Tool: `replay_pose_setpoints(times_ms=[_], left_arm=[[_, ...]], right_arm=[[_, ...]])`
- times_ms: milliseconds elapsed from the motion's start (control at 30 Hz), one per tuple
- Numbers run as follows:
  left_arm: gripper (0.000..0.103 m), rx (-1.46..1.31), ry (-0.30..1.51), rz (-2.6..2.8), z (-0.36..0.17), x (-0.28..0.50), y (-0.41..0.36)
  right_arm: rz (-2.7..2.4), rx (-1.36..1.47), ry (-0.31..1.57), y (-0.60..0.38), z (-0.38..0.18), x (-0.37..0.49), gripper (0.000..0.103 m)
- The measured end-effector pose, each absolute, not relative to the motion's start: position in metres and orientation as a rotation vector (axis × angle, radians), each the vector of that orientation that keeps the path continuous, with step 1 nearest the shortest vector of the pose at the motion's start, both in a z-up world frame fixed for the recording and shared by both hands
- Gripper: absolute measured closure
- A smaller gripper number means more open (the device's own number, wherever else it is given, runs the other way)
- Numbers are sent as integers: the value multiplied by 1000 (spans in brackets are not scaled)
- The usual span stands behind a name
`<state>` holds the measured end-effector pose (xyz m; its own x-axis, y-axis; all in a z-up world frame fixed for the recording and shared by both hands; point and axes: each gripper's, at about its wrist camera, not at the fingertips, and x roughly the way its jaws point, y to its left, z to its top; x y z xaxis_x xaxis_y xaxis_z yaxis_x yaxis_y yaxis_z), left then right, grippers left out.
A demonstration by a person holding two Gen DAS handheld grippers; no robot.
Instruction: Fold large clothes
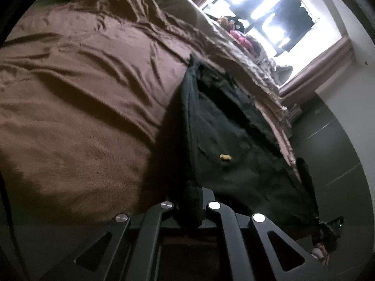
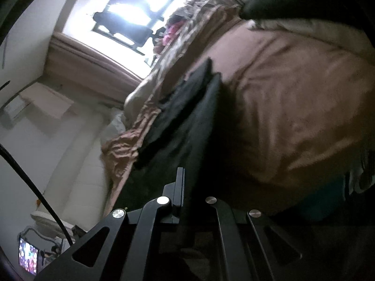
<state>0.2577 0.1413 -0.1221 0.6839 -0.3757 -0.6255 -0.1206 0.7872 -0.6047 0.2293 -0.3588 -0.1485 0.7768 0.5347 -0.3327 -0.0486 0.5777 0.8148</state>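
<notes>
A home bedroom.
A bed (image 1: 82,82) under a brown fleece blanket, a curtained window (image 1: 281,23), and piled clothes (image 1: 243,39) show it.

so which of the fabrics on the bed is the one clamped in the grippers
The black garment, gripped by the left gripper and the right gripper. The brown blanket lies flat beneath, and the pink clothes sit far off by the window.

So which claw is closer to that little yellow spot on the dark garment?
Left, most likely. The left claw grips the dark garment just below the yellow spot. The right claw also grips it, but its view doesn't show the spot.
</notes>
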Motion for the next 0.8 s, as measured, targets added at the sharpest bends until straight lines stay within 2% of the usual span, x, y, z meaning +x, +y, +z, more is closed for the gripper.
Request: replay_pose_setpoints(times_ms=[400, 800], left_arm=[[101, -664, 726, -155, -65, 191, 151], [101, -691, 539, -189, 14, 119, 157]], right_arm=[[426, 831, 557, -363, -131, 199, 103], [462, 802, 443, -375, -96, 145, 103]])
